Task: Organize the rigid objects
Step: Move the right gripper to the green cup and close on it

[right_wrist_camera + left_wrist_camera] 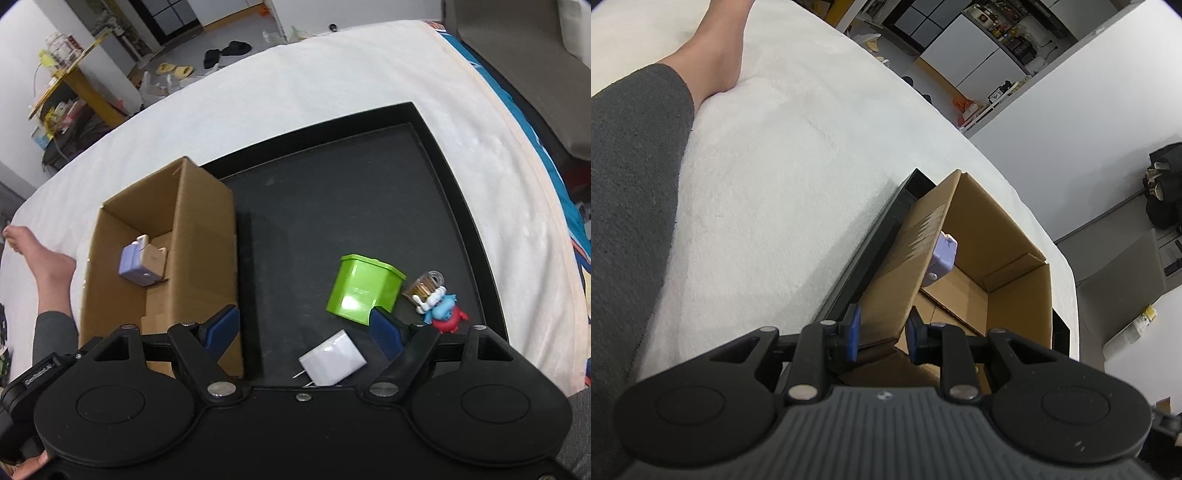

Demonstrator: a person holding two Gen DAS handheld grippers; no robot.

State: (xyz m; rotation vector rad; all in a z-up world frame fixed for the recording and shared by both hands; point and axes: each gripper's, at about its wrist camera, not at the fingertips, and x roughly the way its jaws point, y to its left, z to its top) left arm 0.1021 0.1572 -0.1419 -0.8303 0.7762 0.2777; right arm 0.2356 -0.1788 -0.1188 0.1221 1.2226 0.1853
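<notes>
A brown cardboard box point(199, 236) stands open on the left part of a black tray point(454, 221) on a white bed. A lilac block point(135, 264) lies inside the box; it also shows in the left wrist view point(942, 258). My left gripper point(882, 334) straddles the box's near wall point(908, 266), its blue pads a little apart on either side. My right gripper point(304, 325) is open and empty over the tray, just above a white plug charger point(332, 358). A green box point(364, 288), a clear small jar point(424, 284) and a blue-red toy figure point(445, 312) lie to its right.
The white blanket point(783, 155) covers the bed around the tray. The person's leg and bare foot point(40, 266) lie left of the box. The bed edge drops off behind the box point(1060, 236). A grey chair point(517, 55) stands at the far right.
</notes>
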